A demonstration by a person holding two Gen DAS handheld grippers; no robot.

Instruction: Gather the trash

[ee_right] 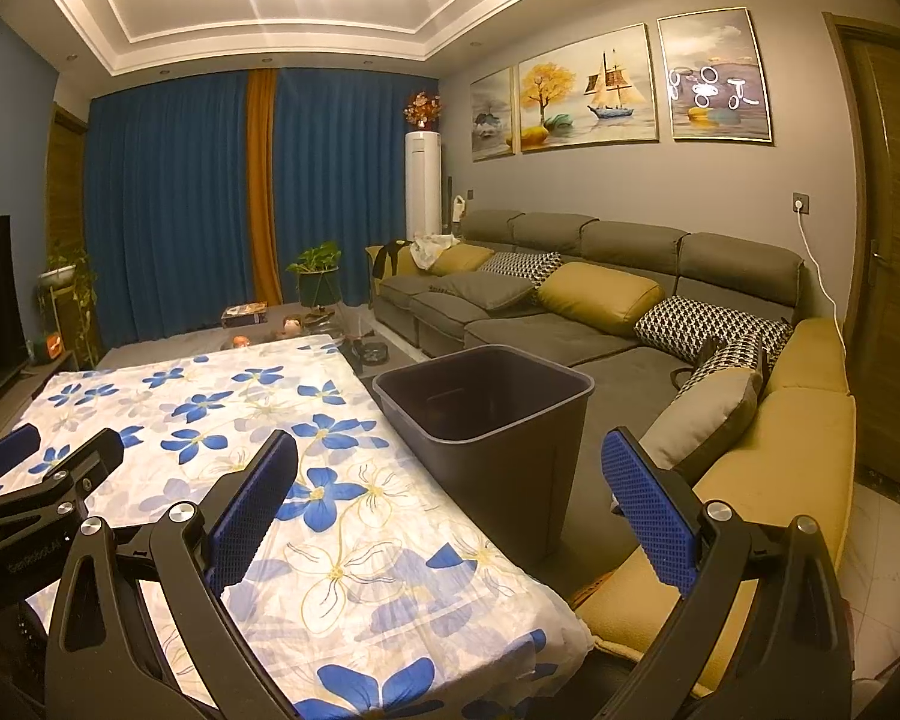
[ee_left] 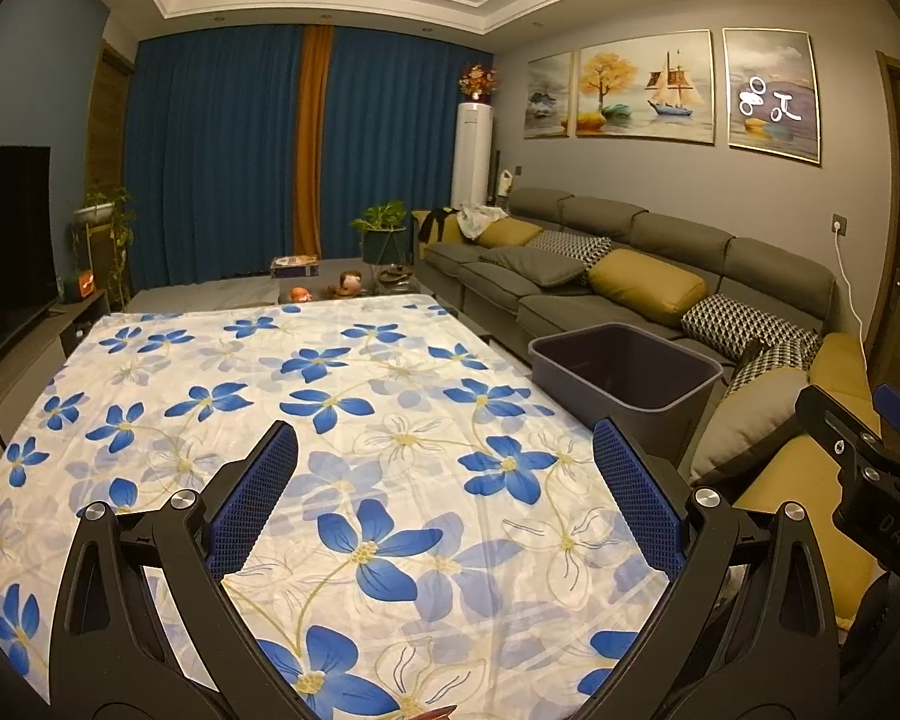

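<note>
Across the lower half of both frames: table [ee_left: 390, 372] under a smooth cloth [ee_right: 282, 420] of white ground printed with blue and pale outlined flowers, slightly creased at the corner in the lower centre of the right wrist view. At centre right, just beside the table's edge: dark grey plastic bin [ee_right: 492, 414], rectangular with rounded rim, upright on the floor, interior in shadow. Behind it, along the right: L-shaped sofa [ee_left: 660, 252] in grey fabric with mustard cushions and black-and-white patterned pillows. Upper left: pleated blue curtains [ee_left: 222, 150] with an orange strip; upper right: three framed paintings [ee_right: 582, 96] on a grey wall.

Left gripper [ee_left: 444, 498]: spread wide, blue textured pads, nothing between. Right gripper [ee_right: 450, 510]: likewise wide apart, holding nothing. No trash discernible on the cloth.
</note>
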